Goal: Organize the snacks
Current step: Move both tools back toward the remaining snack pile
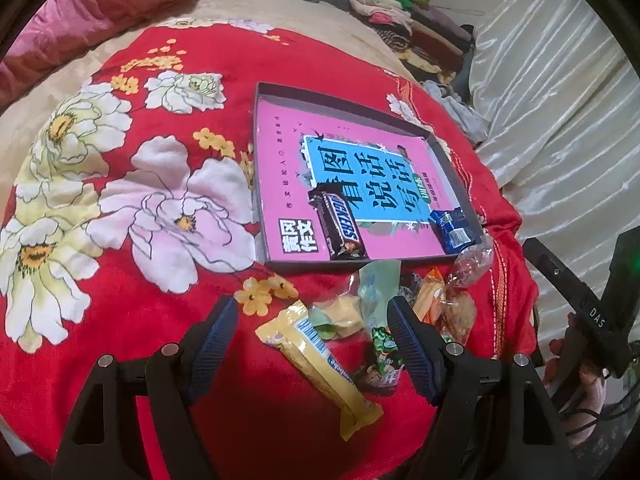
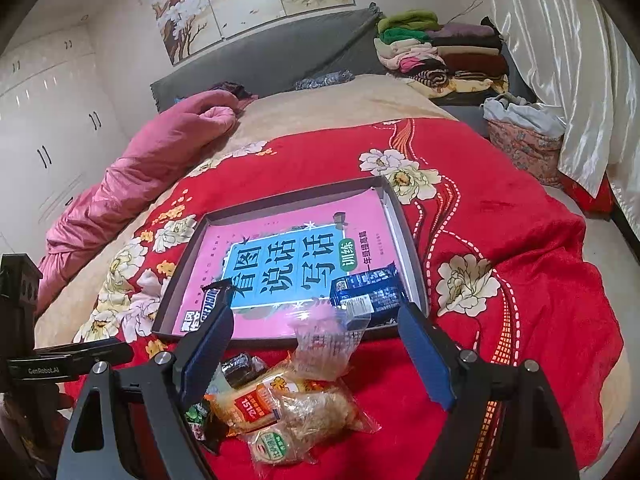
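A shallow dark tray (image 1: 340, 105) (image 2: 280, 197) lined with a pink book lies on the red flowered blanket. In it are a brown Snickers bar (image 1: 340, 225) and a blue packet (image 1: 452, 229) (image 2: 368, 289). Loose snacks lie in front of the tray. My left gripper (image 1: 312, 338) hangs open over a yellow wrapped bar (image 1: 316, 360) and a pale green packet (image 1: 376, 292). My right gripper (image 2: 318, 346) stands open above a clear bag (image 2: 324, 344), an orange-labelled packet (image 2: 256, 400) and a wrapped bun (image 2: 320, 410). Its left finger hides most of the Snickers bar.
A pink quilt (image 2: 140, 176) lies bunched at the bed's left. Folded clothes (image 2: 440, 48) are stacked at the far right by a shiny curtain (image 2: 560, 60). White wardrobes (image 2: 48, 120) line the left wall. A hand (image 1: 588, 384) holds the right gripper's body at the blanket's right edge.
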`<state>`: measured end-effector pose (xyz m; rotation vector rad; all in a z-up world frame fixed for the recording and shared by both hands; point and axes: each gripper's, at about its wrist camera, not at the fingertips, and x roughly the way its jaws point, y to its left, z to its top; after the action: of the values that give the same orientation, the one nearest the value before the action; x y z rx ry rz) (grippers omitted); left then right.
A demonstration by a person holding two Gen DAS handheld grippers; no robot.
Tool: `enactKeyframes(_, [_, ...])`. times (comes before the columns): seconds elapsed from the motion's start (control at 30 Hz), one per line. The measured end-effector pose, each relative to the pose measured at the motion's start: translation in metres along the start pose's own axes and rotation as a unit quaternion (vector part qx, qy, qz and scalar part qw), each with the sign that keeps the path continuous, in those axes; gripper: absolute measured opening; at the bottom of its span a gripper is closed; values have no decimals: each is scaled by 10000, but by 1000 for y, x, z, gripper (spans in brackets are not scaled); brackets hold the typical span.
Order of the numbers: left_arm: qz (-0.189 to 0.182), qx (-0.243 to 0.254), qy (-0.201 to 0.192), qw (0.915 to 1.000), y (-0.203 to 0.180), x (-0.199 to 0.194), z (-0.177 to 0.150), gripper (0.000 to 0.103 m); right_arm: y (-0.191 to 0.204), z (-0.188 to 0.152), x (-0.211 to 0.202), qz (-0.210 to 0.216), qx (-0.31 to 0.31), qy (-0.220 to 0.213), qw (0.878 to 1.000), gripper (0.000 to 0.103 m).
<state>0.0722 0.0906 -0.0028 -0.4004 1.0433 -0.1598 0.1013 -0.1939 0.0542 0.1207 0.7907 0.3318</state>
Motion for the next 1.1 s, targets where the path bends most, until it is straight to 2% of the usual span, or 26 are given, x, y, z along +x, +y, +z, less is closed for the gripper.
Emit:
enactKeyframes(0.53, [-25,-170,230,9996,9,6,-19,78,7,-7,-1,-49,-54,158,9998,84])
enactKeyframes(1.1, [-286,-412,601,9969,9,25,-33,77,2,-21,11,6,103,385,9992,84])
